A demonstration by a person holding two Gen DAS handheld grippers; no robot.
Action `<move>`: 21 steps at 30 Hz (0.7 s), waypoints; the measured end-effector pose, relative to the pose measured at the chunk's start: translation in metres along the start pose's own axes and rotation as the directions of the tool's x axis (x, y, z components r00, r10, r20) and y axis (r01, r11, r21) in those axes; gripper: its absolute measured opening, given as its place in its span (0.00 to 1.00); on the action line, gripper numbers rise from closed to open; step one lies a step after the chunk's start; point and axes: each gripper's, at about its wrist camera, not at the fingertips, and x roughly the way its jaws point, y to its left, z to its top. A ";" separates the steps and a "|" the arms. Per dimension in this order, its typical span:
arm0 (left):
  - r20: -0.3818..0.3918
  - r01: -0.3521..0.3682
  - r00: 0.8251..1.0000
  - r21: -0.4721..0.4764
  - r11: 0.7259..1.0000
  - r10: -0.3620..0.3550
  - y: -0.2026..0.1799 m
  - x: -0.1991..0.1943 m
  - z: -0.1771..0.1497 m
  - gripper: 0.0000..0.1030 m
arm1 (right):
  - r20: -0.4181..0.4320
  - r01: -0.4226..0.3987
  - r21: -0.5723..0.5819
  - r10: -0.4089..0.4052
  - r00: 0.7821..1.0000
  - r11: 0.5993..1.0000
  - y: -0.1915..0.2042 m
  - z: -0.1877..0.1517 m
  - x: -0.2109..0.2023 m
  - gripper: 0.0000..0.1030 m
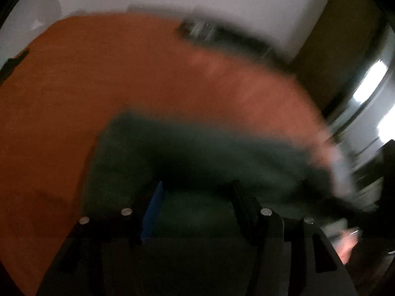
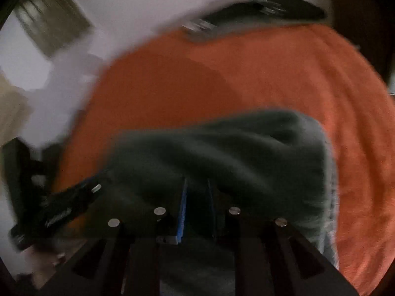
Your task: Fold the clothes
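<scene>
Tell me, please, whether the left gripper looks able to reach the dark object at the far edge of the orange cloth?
Probably not right away: the left gripper has the dark green garment between its fingers, though bare orange cloth lies before the dark object.

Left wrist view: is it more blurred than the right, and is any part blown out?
Left wrist: heavy motion smear over the garment and orange cover, window blown out. Right wrist: blurred too, but garment folds still readable, no clipped highlights; both dim.

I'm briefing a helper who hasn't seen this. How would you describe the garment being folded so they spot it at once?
Look for the broad orange cloth that covers the surface. On its near side lies a dark green garment, bunched and soft. It is the only dark green fabric there, and the right gripper is closed on its near edge.
</scene>
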 end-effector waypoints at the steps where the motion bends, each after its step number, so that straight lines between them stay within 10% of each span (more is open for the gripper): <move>1: 0.020 0.014 1.000 0.031 0.999 -0.015 0.000 -0.002 -0.005 0.55 | 0.014 -0.029 0.044 0.029 0.999 0.999 -0.012 -0.007 0.004 0.00; 4: 0.078 0.042 0.996 0.151 0.988 -0.054 -0.006 -0.017 -0.019 0.55 | 0.082 -0.119 0.146 0.108 0.991 0.982 -0.040 -0.028 -0.002 0.00; 7: 0.020 0.020 0.999 0.207 0.978 -0.025 -0.013 -0.025 -0.008 0.55 | 0.105 -0.010 0.135 -0.005 0.994 0.991 -0.041 -0.026 -0.029 0.00; 14: 0.152 0.138 0.979 -0.029 0.990 -0.133 -0.002 -0.052 0.060 0.74 | 0.093 -0.064 0.116 0.053 0.994 0.991 -0.021 0.028 -0.017 0.11; 21: 0.106 0.007 0.994 -0.177 0.984 0.012 0.009 0.035 0.081 0.74 | 0.111 -0.223 0.132 0.209 0.972 0.966 0.000 0.072 0.026 0.20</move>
